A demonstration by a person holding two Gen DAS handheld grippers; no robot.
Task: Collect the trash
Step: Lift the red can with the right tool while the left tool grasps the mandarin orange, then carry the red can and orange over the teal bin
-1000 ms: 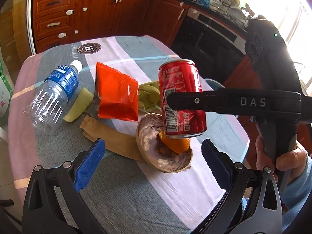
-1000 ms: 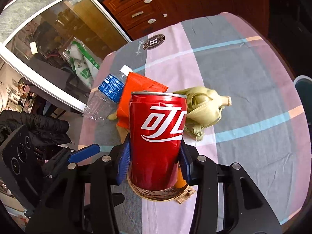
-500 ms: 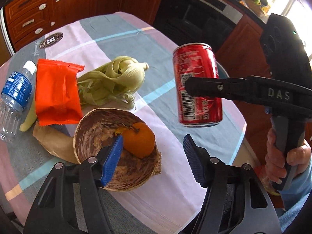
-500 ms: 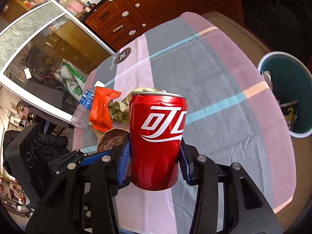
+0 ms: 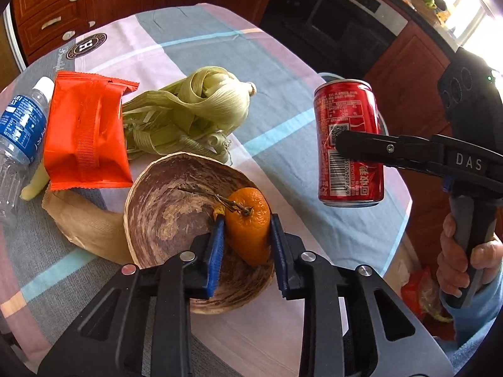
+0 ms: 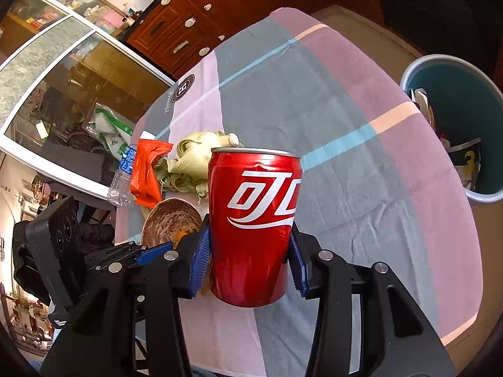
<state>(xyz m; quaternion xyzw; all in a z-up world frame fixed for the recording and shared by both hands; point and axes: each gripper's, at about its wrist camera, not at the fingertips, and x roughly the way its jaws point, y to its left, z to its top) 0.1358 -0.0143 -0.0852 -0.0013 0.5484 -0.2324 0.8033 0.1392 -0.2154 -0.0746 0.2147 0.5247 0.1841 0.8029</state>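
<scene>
Left tool (image 5: 245,245) has closed since half a second ago, now pinching orange peel (image 5: 248,224) inside coconut shell (image 5: 166,201). Right tool (image 6: 250,257) grips red can (image 6: 253,229) above desk (image 6: 361,188); peel's underside hidden.

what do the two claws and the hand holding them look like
Both are matte black plastic frames with silver screws and ribbed blue pads. The left claw matches the right claw, whose side reads "DAS" in white. A bare hand with a light blue sleeve grips its handle.
</scene>
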